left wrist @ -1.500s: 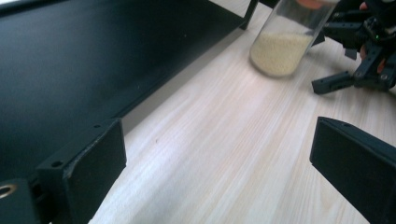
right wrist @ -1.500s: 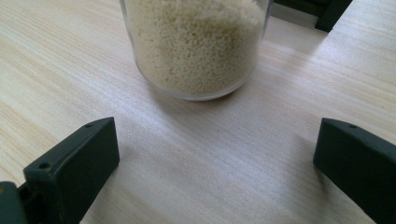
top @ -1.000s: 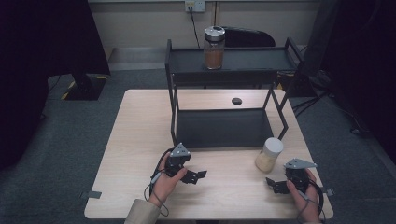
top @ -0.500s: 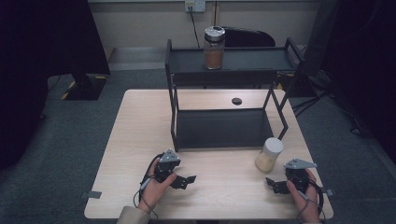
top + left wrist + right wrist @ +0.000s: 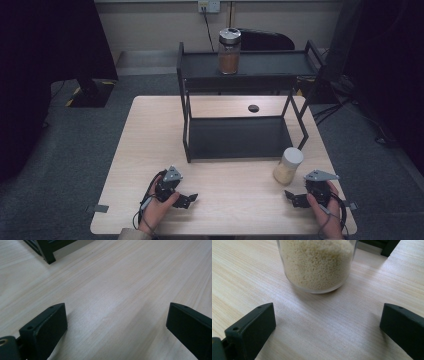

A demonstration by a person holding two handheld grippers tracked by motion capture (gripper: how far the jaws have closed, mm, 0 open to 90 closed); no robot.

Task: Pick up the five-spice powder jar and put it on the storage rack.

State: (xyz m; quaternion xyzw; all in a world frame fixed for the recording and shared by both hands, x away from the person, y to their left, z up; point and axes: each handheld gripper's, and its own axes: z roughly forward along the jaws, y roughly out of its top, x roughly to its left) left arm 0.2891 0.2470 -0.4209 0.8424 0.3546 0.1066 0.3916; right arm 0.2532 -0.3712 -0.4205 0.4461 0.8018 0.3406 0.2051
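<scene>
Grain jar (image 5: 317,265) before right gripper's (image 5: 327,327) wide jaws

High view looks down over the table (image 5: 225,200); both gripper views skim close along its wood.

A clear jar of pale grains (image 5: 317,263) stands at top centre on the light wooden table (image 5: 249,272). The 2 black jaws sit wide apart below, clear of it.
</scene>
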